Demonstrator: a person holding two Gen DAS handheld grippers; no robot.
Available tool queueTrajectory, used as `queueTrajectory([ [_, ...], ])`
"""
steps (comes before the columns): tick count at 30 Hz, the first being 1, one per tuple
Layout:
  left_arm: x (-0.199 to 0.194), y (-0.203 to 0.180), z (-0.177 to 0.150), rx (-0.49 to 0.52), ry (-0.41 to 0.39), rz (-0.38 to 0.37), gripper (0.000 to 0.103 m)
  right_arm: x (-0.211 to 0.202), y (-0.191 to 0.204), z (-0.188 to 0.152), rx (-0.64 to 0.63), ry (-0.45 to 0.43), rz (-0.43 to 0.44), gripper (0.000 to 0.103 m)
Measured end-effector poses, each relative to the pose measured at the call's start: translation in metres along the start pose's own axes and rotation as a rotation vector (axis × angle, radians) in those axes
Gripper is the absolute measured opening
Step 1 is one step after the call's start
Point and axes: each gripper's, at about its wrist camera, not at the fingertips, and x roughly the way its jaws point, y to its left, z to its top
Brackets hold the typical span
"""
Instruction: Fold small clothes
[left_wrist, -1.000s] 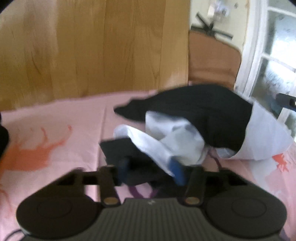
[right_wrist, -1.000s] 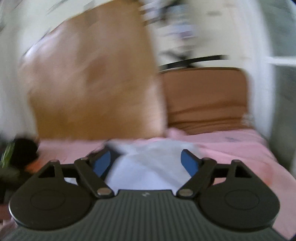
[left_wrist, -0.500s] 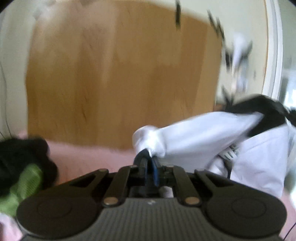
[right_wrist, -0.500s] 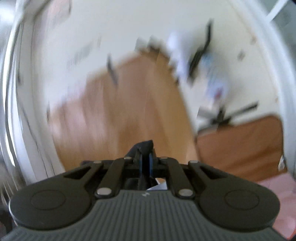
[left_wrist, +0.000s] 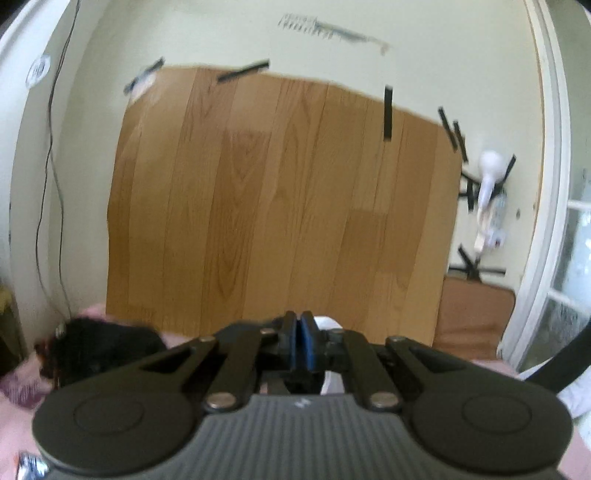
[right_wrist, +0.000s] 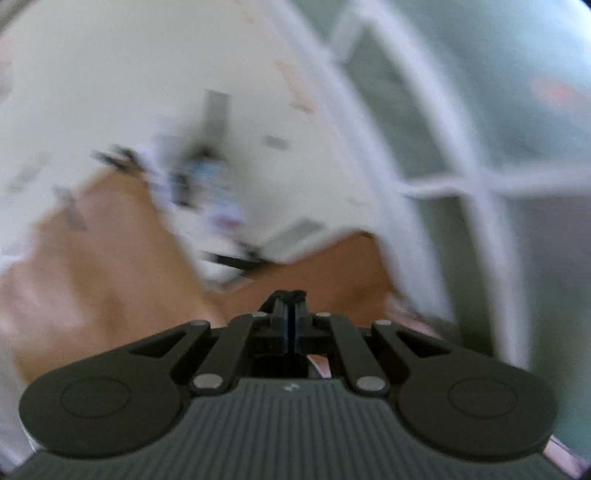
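Note:
My left gripper (left_wrist: 300, 321) is shut, raised and pointed at the wall; a bit of the white garment (left_wrist: 331, 325) shows just behind and below its closed pads, so it is pinching that cloth. A white and black part of the garment (left_wrist: 554, 373) hangs at the right edge. My right gripper (right_wrist: 291, 299) is shut, with a dark scrap of the garment's cloth (right_wrist: 295, 293) at its tip. The right wrist view is heavily blurred and most of the garment is hidden below both grippers.
A wooden board (left_wrist: 280, 206) leans on the wall ahead. A black garment pile (left_wrist: 99, 347) lies on the pink bed sheet (left_wrist: 22, 384) at the left. A brown cushion (left_wrist: 472, 314) and a glass door (left_wrist: 569, 280) are at the right.
Both grippers closed on the white and black garment and lifted it off the bed. Both views have swung upward to the wall, and the right one moves fast.

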Motion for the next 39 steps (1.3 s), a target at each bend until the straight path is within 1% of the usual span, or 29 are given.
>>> queueTrajectory([
  [1, -0.002, 0.004, -0.013, 0.001, 0.023, -0.002, 0.004, -0.001, -0.015, -0.014, 0.014, 0.033, -0.066, 0.013],
  [3, -0.007, 0.01, -0.039, 0.029, 0.082, -0.028, 0.005, -0.006, -0.041, -0.04, 0.018, 0.117, -0.204, 0.023],
  [4, -0.011, 0.012, -0.054, 0.058, 0.122, -0.033, 0.009, -0.009, -0.053, -0.051, -0.008, 0.14, -0.279, 0.026],
  [5, -0.014, 0.014, -0.063, 0.08, 0.142, -0.024, 0.01, -0.013, -0.06, -0.06, -0.057, 0.143, -0.354, 0.033],
  [6, -0.02, 0.016, -0.072, 0.107, 0.155, -0.017, 0.014, -0.015, -0.064, -0.063, -0.104, 0.139, -0.418, 0.046],
  [8, -0.035, 0.022, -0.076, 0.129, 0.141, -0.024, 0.024, -0.025, -0.068, -0.071, -0.135, 0.116, -0.508, 0.065],
  [9, -0.043, 0.025, -0.072, 0.127, 0.114, -0.027, 0.03, -0.024, -0.068, -0.068, -0.117, 0.123, -0.522, 0.064],
  [10, -0.047, 0.026, -0.068, 0.124, 0.088, -0.029, 0.036, -0.026, -0.067, -0.068, -0.092, 0.125, -0.511, 0.064],
  [11, -0.049, 0.026, -0.062, 0.12, 0.061, -0.034, 0.038, -0.026, -0.061, -0.067, -0.069, 0.116, -0.473, 0.064],
  [12, -0.047, 0.025, -0.057, 0.123, 0.041, -0.045, 0.042, -0.032, -0.054, -0.069, -0.064, 0.094, -0.407, 0.064],
  [14, -0.034, 0.018, -0.05, 0.143, 0.039, -0.072, 0.051, -0.038, -0.031, -0.077, -0.125, 0.086, -0.259, 0.064],
  [15, -0.022, 0.012, -0.049, 0.159, 0.051, -0.096, 0.058, -0.033, -0.013, -0.083, -0.169, 0.11, -0.182, 0.064],
  [16, -0.008, 0.004, -0.047, 0.171, 0.07, -0.116, 0.061, -0.026, 0.007, -0.089, -0.216, 0.147, -0.106, 0.064],
  [18, 0.02, -0.018, -0.05, 0.21, 0.12, -0.176, 0.062, -0.017, 0.039, -0.104, -0.279, 0.211, 0.007, 0.063],
  [20, 0.044, -0.043, -0.057, 0.276, 0.158, -0.26, 0.072, 0.001, 0.069, -0.118, -0.317, 0.275, 0.106, 0.063],
  [21, 0.056, -0.058, -0.062, 0.328, 0.178, -0.311, 0.083, 0.008, 0.078, -0.123, -0.335, 0.299, 0.143, 0.063],
  [22, 0.069, -0.073, -0.068, 0.386, 0.2, -0.361, 0.09, 0.013, 0.086, -0.13, -0.35, 0.318, 0.174, 0.064],
  [24, 0.092, -0.098, -0.08, 0.478, 0.246, -0.419, 0.092, 0.014, 0.089, -0.138, -0.355, 0.349, 0.207, 0.064],
  [27, 0.127, -0.123, -0.094, 0.583, 0.358, -0.523, 0.103, 0.025, 0.085, -0.145, -0.347, 0.391, 0.234, 0.064],
  [29, 0.145, -0.129, -0.105, 0.61, 0.434, -0.54, 0.101, 0.022, 0.068, -0.142, -0.359, 0.397, 0.248, 0.064],
  [30, 0.154, -0.129, -0.11, 0.603, 0.478, -0.534, 0.084, 0.024, 0.067, -0.141, -0.369, 0.394, 0.24, 0.064],
  [31, 0.16, -0.127, -0.114, 0.584, 0.518, -0.529, 0.055, 0.024, 0.069, -0.142, -0.378, 0.389, 0.222, 0.064],
  [32, 0.165, -0.124, -0.115, 0.557, 0.55, -0.518, 0.047, 0.025, 0.062, -0.138, -0.391, 0.392, 0.231, 0.065],
  [33, 0.164, -0.119, -0.113, 0.522, 0.548, -0.501, 0.034, 0.03, 0.048, -0.135, -0.403, 0.399, 0.25, 0.065],
  [34, 0.157, -0.11, -0.111, 0.491, 0.524, -0.493, 0.027, 0.032, 0.044, -0.137, -0.421, 0.405, 0.246, 0.065],
  [35, 0.148, -0.103, -0.105, 0.449, 0.488, -0.489, 0.026, 0.037, 0.036, -0.137, -0.452, 0.419, 0.246, 0.064],
  [37, 0.122, -0.083, -0.091, 0.339, 0.404, -0.506, 0.02, 0.038, 0.035, -0.149, -0.494, 0.466, 0.195, 0.062],
  [38, 0.103, -0.07, -0.084, 0.284, 0.345, -0.507, 0.015, 0.039, 0.03, -0.15, -0.498, 0.494, 0.191, 0.055],
  [39, 0.092, -0.064, -0.077, 0.254, 0.295, -0.495, 0.01, 0.036, 0.026, -0.154, -0.491, 0.509, 0.192, 0.053],
])
